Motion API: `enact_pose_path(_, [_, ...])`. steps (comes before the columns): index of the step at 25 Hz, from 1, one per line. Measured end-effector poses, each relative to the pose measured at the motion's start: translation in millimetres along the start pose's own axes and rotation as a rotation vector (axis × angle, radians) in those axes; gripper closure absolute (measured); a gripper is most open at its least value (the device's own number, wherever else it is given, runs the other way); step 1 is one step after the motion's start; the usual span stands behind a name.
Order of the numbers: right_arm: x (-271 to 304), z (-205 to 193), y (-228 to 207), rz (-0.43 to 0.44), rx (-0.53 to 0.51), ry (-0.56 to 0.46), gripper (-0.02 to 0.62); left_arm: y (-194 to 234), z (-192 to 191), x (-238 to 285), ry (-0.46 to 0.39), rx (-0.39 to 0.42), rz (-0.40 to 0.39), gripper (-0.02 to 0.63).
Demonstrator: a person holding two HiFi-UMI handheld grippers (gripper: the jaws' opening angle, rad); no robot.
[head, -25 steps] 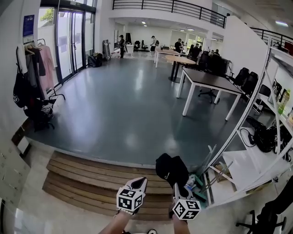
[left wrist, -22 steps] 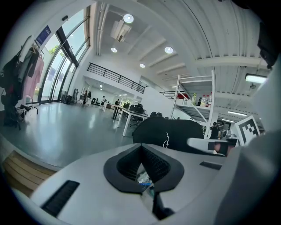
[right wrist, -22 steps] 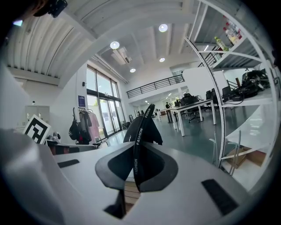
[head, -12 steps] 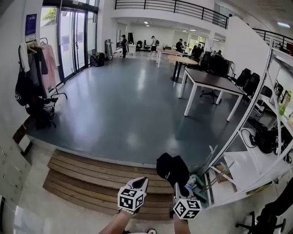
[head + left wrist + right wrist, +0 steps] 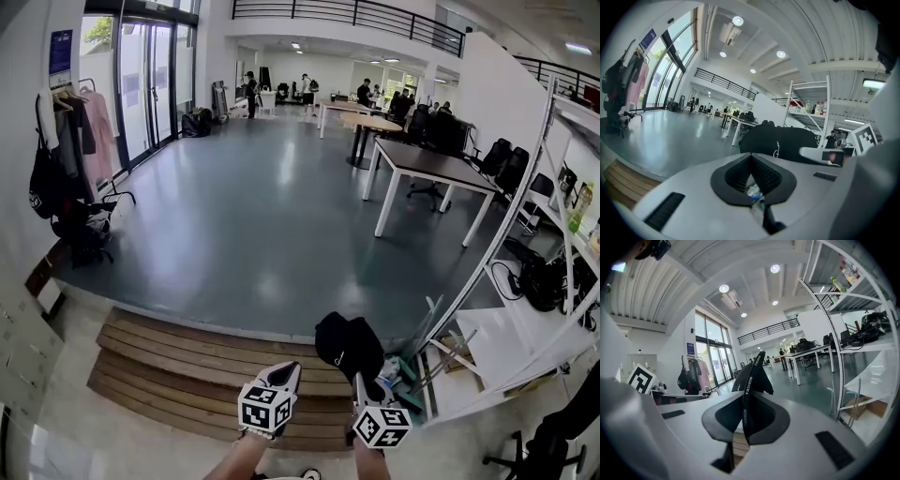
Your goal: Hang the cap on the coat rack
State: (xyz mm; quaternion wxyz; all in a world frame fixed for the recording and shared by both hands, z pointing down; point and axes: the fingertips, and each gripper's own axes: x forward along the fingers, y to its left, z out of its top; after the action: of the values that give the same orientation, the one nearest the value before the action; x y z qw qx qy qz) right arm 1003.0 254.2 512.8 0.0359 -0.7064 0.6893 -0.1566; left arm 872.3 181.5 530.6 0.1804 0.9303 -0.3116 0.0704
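Two grippers sit low in the head view, near 6 o'clock, each topped by a cube of square black-and-white markers. The right gripper point(image 5: 356, 380) has its jaws clenched on the cap point(image 5: 349, 347), a soft black fabric cap with a rounded crown that rises just above the jaws. In the right gripper view the dark ribbed pads pinch a thin black strap of the cap point(image 5: 752, 376) printed with white letters. The left gripper point(image 5: 286, 370) is just beside it at 9 o'clock, its jaws pressed together on nothing; in its own view the ribbed pads meet in a narrow V, and the cap point(image 5: 783, 143) bulges at 1 o'clock beyond them.

The coat rack point(image 5: 66, 159) stands well apart at 9 o'clock by the wall, hung with garments on hangers and a dark bag point(image 5: 39, 187). Slatted wooden steps point(image 5: 178, 366) lie below the glossy grey floor. A white metal shelving unit point(image 5: 525, 225) fills 3 o'clock; its upper shelf holds a green bottle point(image 5: 581, 206).
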Motion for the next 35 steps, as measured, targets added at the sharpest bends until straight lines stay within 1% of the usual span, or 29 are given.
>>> enact_pose_path(10, [-1, 2, 1, 0.012, 0.002, 0.001, 0.575, -3, 1, 0, -0.001, -0.003, 0.002, 0.601])
enact_pose_path(21, [7, 1, 7, 0.072, -0.012, 0.022, 0.575, -1, -1, -3, -0.013, -0.016, 0.04, 0.601])
enact_pose_path(27, [13, 0, 18, 0.119, -0.029, 0.039, 0.575, 7, 0, -13, -0.031, -0.033, 0.078, 0.601])
enact_pose_path(35, [19, -10, 35, 0.202, -0.05, 0.077, 0.575, 16, -9, -33, -0.056, -0.075, 0.156, 0.603])
